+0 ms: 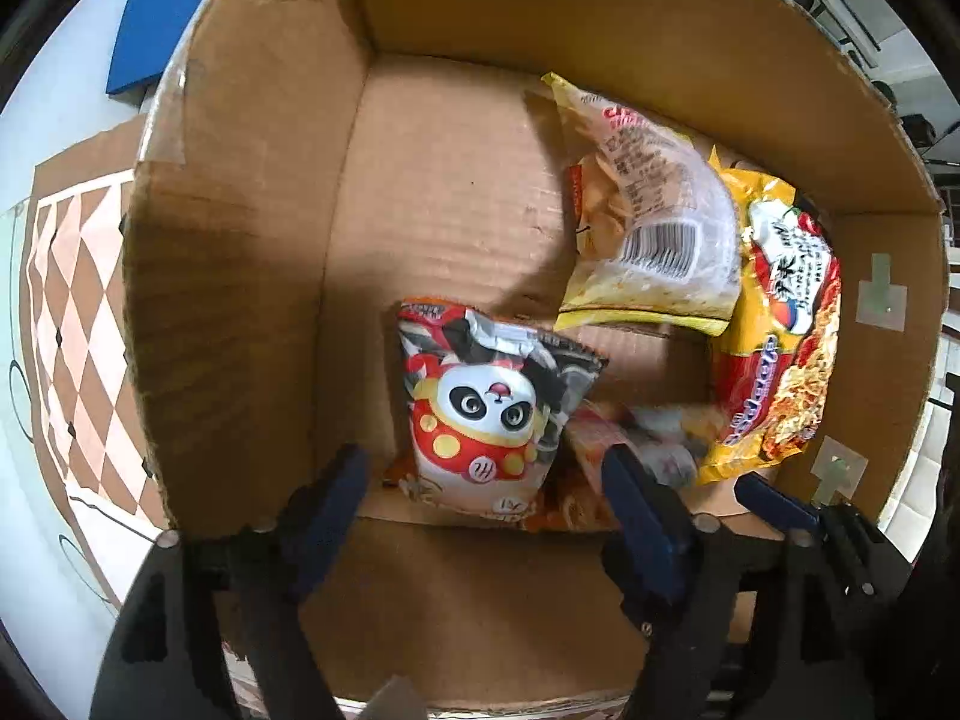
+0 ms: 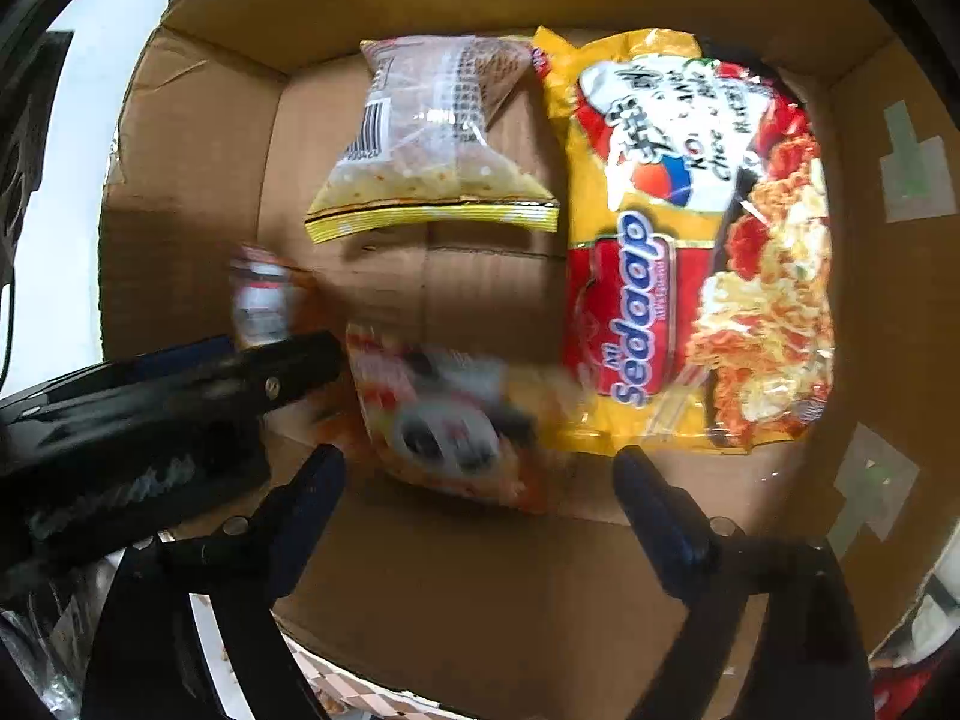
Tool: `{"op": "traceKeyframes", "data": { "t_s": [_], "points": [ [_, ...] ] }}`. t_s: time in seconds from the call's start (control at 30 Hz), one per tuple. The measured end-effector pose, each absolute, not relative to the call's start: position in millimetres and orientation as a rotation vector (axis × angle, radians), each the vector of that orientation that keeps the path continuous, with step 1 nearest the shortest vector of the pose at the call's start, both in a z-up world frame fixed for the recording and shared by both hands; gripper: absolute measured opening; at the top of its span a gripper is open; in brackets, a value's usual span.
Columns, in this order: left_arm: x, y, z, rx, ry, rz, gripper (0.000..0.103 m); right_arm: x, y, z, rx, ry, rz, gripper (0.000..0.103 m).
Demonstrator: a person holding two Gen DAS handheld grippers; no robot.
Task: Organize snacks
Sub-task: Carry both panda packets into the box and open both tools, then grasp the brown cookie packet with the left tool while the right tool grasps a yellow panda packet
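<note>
Snacks go in cardboard box (image 1: 240, 276) to stay together. Left gripper (image 1: 486, 474) spread wide, panda packet (image 1: 480, 420) loose just ahead between fingers. Right gripper (image 2: 480, 474) also wide, blurred packet (image 2: 444, 420) ahead, unheld. Beyond: one noodle packet (image 2: 690, 240), one chip bag (image 2: 432, 138); four total

So everything's inside the cardboard box (image 1: 228, 252). In the left wrist view the panda packet (image 1: 480, 420) sits nearest, a blurred packet (image 1: 654, 438) just right of it, chips bag (image 1: 648, 222) further back, noodle pack (image 1: 780, 348) along the right.
</note>
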State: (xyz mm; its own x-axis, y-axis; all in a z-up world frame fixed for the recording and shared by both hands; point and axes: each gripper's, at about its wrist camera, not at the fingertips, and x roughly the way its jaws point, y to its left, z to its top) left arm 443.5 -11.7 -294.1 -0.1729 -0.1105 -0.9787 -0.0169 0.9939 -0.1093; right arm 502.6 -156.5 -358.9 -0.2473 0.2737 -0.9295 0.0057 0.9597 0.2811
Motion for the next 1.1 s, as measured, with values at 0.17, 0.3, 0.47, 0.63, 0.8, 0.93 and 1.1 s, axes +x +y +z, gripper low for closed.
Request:
{"op": "traceKeyframes", "data": {
  "t_s": [0.17,0.3,0.47,0.63,0.8,0.93,1.1],
  "points": [
    [438,-9,-278,-0.091,1.706,-0.083,0.08,499,-162,-350,0.17,1.792,0.213,0.093],
    [425,-10,-257,-0.09,1.655,-0.104,0.08,496,-171,-332,0.139,1.742,0.185,0.094],
    [399,-11,-224,-0.041,1.531,-0.091,0.08,489,-179,-301,0.118,1.664,0.158,0.094],
    [376,-6,-197,-0.017,1.423,-0.07,0.08,470,-192,-268,0.123,1.591,0.146,0.095],
    [352,-2,-173,-0.037,1.347,-0.052,0.08,445,-202,-236,0.155,1.536,0.153,0.095],
    [318,6,-168,-0.102,1.345,-0.032,0.08,416,-211,-219,0.205,1.512,0.137,0.095],
    [260,37,-214,-0.308,1.518,0.042,0.08,352,-243,-238,0.39,1.561,0.057,0.095]
  ]
}}
